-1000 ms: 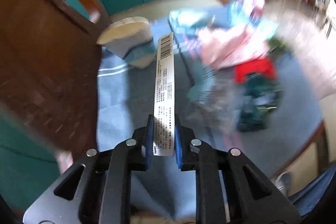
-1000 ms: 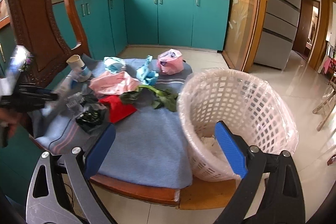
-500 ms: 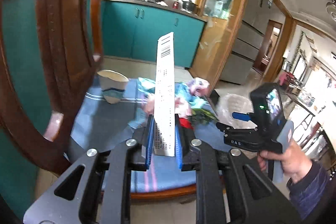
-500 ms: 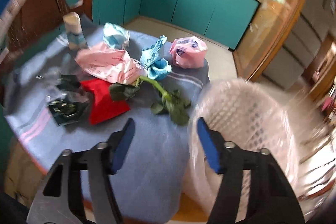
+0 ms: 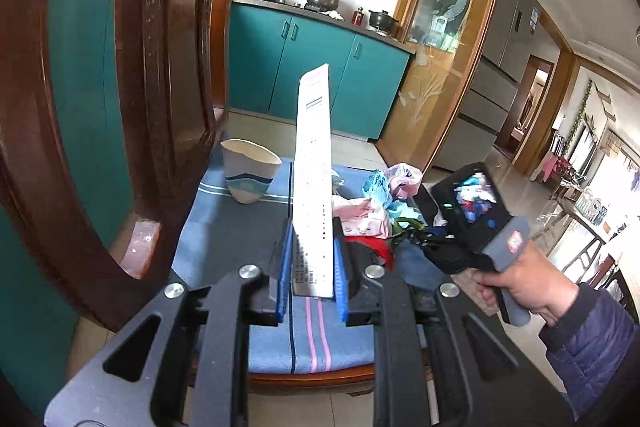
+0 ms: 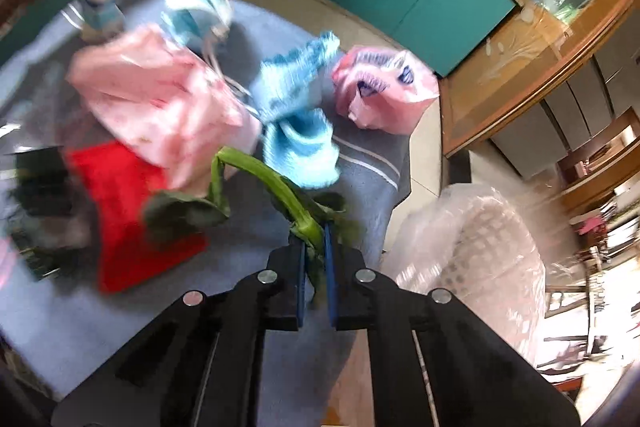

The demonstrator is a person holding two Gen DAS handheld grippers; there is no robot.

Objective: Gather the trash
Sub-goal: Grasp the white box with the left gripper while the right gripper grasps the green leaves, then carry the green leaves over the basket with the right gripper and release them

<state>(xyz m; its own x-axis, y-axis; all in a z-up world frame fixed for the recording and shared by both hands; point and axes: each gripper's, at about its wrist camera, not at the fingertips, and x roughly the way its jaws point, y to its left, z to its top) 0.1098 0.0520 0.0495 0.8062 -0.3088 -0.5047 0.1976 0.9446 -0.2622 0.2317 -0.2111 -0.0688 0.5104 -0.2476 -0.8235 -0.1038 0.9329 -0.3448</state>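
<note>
— Left gripper first: what's in it?

— Its blue pads are clamped narrow on a long white printed strip — a flat piece of packaging with small black text. It stands nearly upright out of the jaws, above the near edge of the blue cloth.

— And the right gripper?

— Its jaws have just been closing and now stand almost together, pinching the thick end of a green vegetable stalk. That stalk arches up and back over the cloth toward its dark wilted leaves. In the left wrist view the person's hand holds that tool by its grey handle, low over the litter.

— Where's the other trash?

— Spread over the cloth-covered seat. A red piece lies left of the stalk, with a crumpled pink bag partly over it. A light-blue wrapper sits just behind the stalk, and a second pink bag lies near the far edge. At the far left corner stands a paper cup, white with blue bands, upright. Something dark sits at the left margin, though the blur there is too heavy to say what.

— The bin?

— A white lattice basket with a clear liner stands on the floor just right of the seat, beside the right gripper.
</note>
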